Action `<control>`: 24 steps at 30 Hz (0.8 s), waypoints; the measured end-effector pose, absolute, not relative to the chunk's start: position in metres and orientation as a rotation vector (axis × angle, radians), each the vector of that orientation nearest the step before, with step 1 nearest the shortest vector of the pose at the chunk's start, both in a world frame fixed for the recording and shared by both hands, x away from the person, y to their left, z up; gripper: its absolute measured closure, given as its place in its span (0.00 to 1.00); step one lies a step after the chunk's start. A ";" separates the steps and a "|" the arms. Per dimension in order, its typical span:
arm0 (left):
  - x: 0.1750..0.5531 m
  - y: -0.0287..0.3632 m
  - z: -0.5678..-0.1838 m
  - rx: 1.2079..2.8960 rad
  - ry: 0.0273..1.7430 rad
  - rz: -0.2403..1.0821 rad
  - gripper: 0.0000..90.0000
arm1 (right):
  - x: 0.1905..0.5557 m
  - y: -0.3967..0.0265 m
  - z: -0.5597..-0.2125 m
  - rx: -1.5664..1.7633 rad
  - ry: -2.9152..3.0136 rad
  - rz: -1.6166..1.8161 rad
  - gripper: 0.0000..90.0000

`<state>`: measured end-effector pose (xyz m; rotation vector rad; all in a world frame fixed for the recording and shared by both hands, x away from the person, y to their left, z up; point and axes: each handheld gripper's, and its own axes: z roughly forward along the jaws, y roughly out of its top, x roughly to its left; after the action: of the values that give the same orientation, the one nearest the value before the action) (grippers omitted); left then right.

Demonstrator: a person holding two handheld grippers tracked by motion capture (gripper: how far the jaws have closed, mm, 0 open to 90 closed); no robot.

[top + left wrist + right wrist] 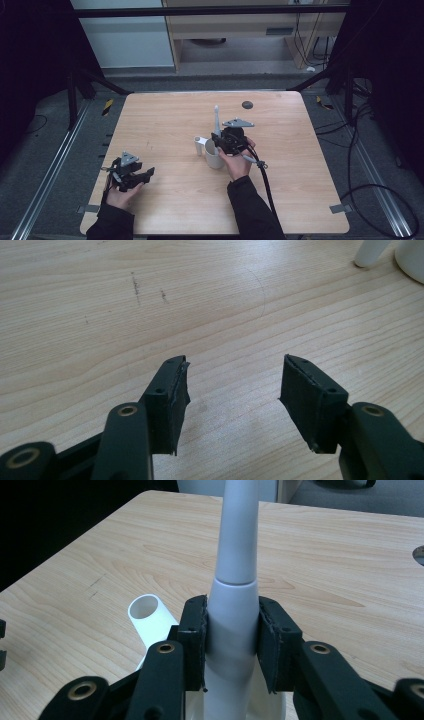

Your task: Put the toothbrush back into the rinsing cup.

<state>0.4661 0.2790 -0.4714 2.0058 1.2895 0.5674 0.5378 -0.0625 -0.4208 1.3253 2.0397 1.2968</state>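
The wooden table (165, 210) takes up the middle of the high view. Just right of its centre stands a white cup (214, 156) with a short white tube (200, 145) at its upper left. The right gripper (223, 141) sits directly over the cup, and its jaws are clamped on a tall white electric toothbrush handle (233, 580), which stands upright with its lower end down inside the cup. At the lower left of the high view the left gripper (146, 175) rests low over bare wood, jaws spread wide with nothing between them.

The step in hand looks like seating the handle in the cup. Next, I judge, the right claw must open gently and lift straight up, so the handle neither tips nor drags the cup over.
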 end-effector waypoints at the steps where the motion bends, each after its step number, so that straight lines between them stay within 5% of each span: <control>1: 0.466 0.279 -0.471 2.006 1.289 0.567 0.49 | 0.538 -0.062 -0.421 1.317 2.042 1.292 0.75; 24: 0.466 0.279 -0.472 2.010 1.289 0.563 0.49 | 0.539 -0.062 -0.421 1.284 2.039 1.285 0.67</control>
<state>0.4661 0.2786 -0.4715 2.0104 1.2893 0.5629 0.5385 -0.0618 -0.4214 1.2842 2.0394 1.2854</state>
